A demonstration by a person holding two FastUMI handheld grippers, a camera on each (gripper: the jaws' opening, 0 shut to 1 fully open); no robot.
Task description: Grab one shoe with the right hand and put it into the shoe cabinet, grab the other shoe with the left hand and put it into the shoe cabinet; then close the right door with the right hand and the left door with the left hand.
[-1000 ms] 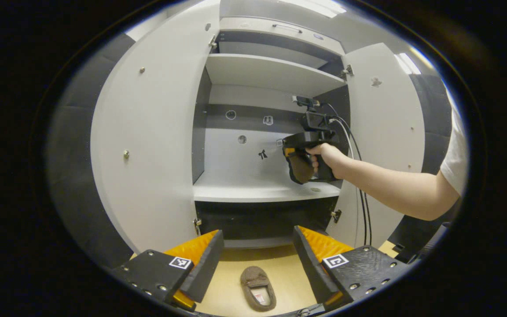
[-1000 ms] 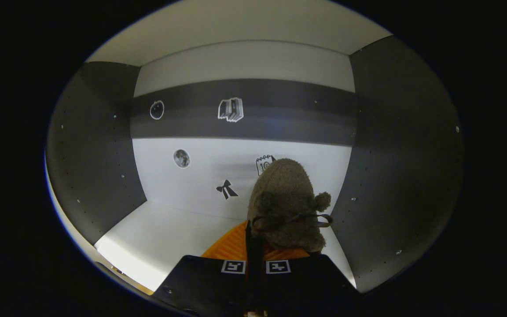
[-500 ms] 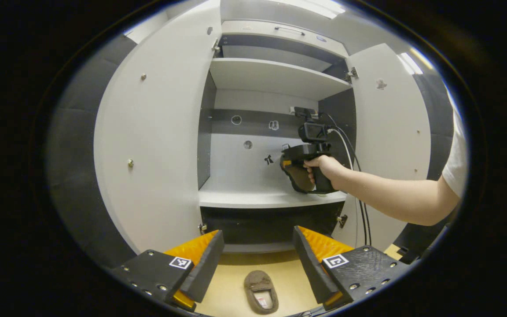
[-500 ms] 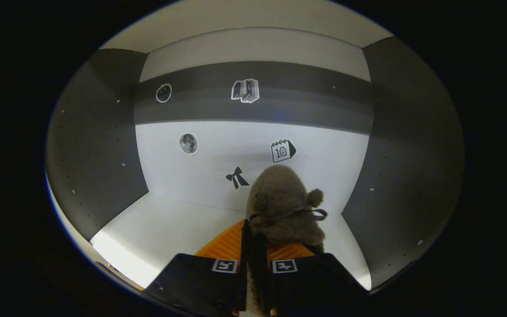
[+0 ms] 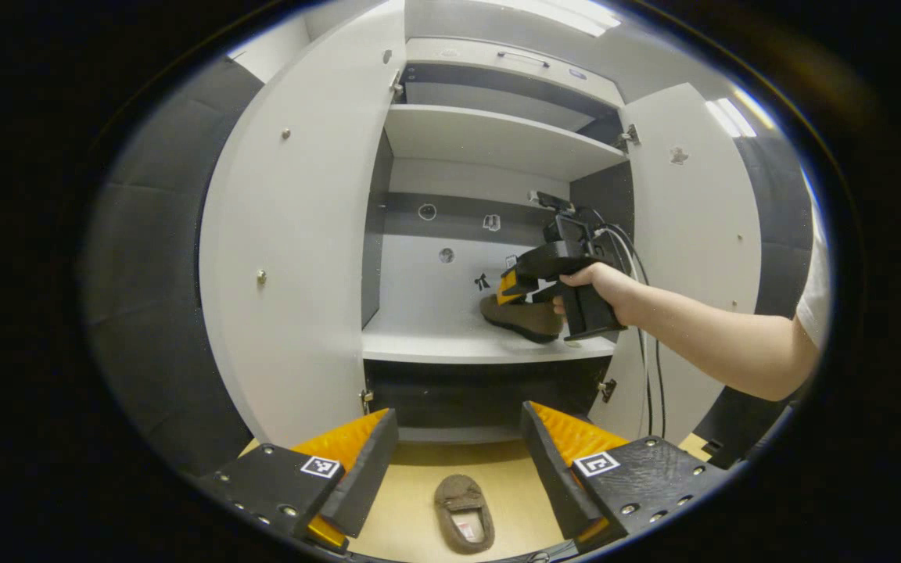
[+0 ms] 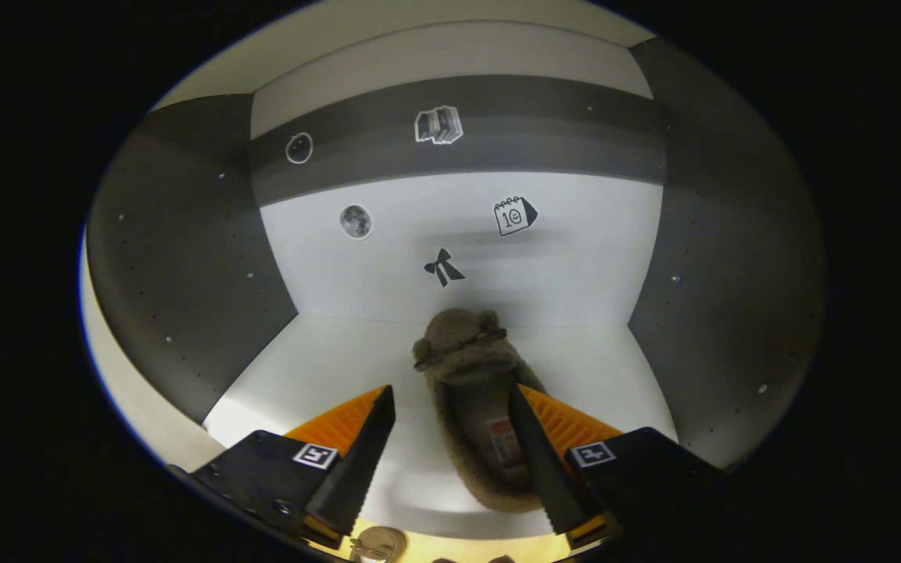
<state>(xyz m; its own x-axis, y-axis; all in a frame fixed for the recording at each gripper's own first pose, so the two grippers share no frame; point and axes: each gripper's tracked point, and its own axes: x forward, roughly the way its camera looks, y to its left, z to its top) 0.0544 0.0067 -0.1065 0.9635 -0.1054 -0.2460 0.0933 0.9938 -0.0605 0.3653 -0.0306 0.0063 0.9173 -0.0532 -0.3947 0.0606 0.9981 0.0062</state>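
1. Your right gripper (image 6: 450, 453) sits at the bottom centre of the right gripper view with its fingers spread apart, gripping nothing.
2. The brown slipper (image 6: 470, 407) lies flat on the white shelf (image 6: 325, 375) of the shoe cabinet, toe toward the back wall. Its heel end lies between your spread fingers; the right finger overlaps its right edge, and you cannot tell whether they touch.
3. In the left gripper view, your right gripper (image 5: 507, 289) is right of centre, held by a hand (image 5: 603, 281) reaching in from the right edge, just above the slipper (image 5: 521, 317) on the shelf (image 5: 435, 344).
4. Your left gripper (image 5: 458, 469) is at the bottom centre of the left gripper view, fingers wide open and holding nothing.
5. The second slipper (image 5: 462, 512) lies on the tan floor (image 5: 411, 508) at the bottom centre, between your left fingers in the picture, opening up.
6. Both cabinet doors stand open: the left door (image 5: 302, 258) fills the left of centre, the right door (image 5: 693, 234) stands at the right.
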